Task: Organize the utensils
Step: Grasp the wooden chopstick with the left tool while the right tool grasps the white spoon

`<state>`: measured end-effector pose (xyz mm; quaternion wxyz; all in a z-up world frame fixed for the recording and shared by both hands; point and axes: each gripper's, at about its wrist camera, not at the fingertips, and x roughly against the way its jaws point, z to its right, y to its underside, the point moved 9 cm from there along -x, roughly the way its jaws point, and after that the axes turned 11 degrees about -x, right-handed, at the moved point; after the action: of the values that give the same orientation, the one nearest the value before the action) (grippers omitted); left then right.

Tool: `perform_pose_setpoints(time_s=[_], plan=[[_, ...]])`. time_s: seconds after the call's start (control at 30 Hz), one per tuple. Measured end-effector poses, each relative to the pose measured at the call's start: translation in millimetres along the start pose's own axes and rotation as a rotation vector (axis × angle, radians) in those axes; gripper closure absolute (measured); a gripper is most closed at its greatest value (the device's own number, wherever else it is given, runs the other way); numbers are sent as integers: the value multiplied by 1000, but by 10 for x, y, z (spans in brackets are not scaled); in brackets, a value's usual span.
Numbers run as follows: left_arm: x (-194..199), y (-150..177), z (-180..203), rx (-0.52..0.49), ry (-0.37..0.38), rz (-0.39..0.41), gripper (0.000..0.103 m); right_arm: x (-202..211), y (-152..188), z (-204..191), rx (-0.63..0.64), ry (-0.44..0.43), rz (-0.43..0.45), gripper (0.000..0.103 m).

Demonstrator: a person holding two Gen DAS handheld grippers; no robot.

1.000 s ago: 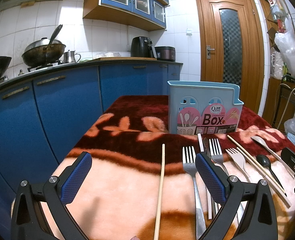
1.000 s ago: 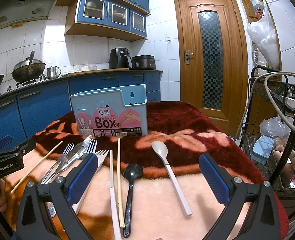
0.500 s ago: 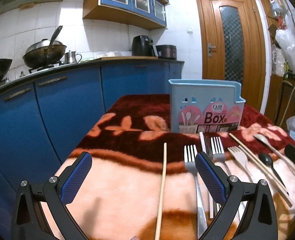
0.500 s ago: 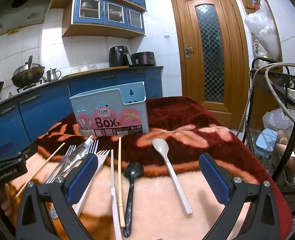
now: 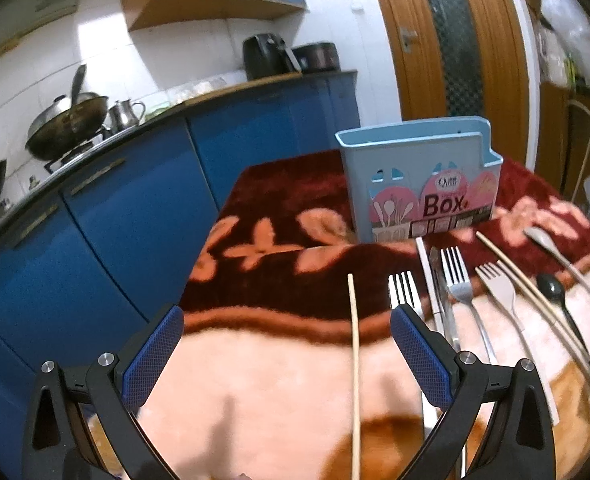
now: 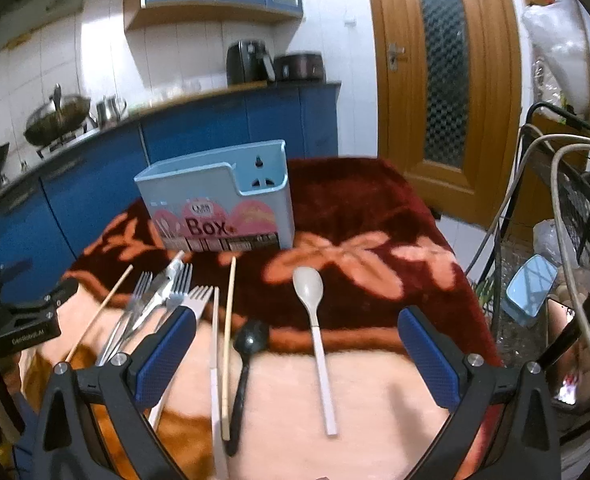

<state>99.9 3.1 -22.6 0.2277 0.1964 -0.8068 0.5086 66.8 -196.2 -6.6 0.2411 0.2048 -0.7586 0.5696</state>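
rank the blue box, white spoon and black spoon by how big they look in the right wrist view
1. blue box, largest by far
2. white spoon
3. black spoon; the two spoons look close in length, so unsure

utensil box (image 6: 219, 204) stands upright at far end of blanket (image 6: 375, 380), counter w/ cabinets (image 6: 199, 140) behind it. utensils lie in a row in front of box, handles toward near edge. l to r: lone chopstick (image 6: 99, 314), forks + knife bunched (image 6: 155, 300), chopstick pair (image 6: 225, 344), short spoon (image 6: 245, 354), long spoon (image 6: 315, 332). wire rack (image 6: 575, 208) off blanket's right side.
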Motion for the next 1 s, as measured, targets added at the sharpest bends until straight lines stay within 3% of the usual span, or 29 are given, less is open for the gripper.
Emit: perform_pose_setpoints(time_s=[0.1,0.2,0.3,0.4,0.47,0.6,0.67,0.73,0.9,1.0], plan=[[-83,-24,46,-31,69,-57,1,-25,-33,17,11,10,-60,0],[-176,16,71,-66,88,-133,1,-76,-33,5,51,34,-125,0],[-225,58,122,-105,127,-183,4,-141,-10,-23,92,43,-185,7],[-260,91,193,-124,184,-227,15,-245,18,-23,111,47,-267,19],[-265,104,237,-134,213,-258,21,-326,52,-15,122,53,-329,33],[-289,115,340,-135,288,-304,25,-469,122,58,111,79,-445,47],[-336,135,393,-134,326,-342,26,-519,132,107,114,101,-480,65],[-390,156,414,-134,354,-371,31,-541,119,125,130,115,-490,67],[-579,167,388,-94,397,-457,61,-614,128,131,120,92,-551,72],[-638,173,398,-80,425,-489,62,-678,137,130,143,94,-579,74]])
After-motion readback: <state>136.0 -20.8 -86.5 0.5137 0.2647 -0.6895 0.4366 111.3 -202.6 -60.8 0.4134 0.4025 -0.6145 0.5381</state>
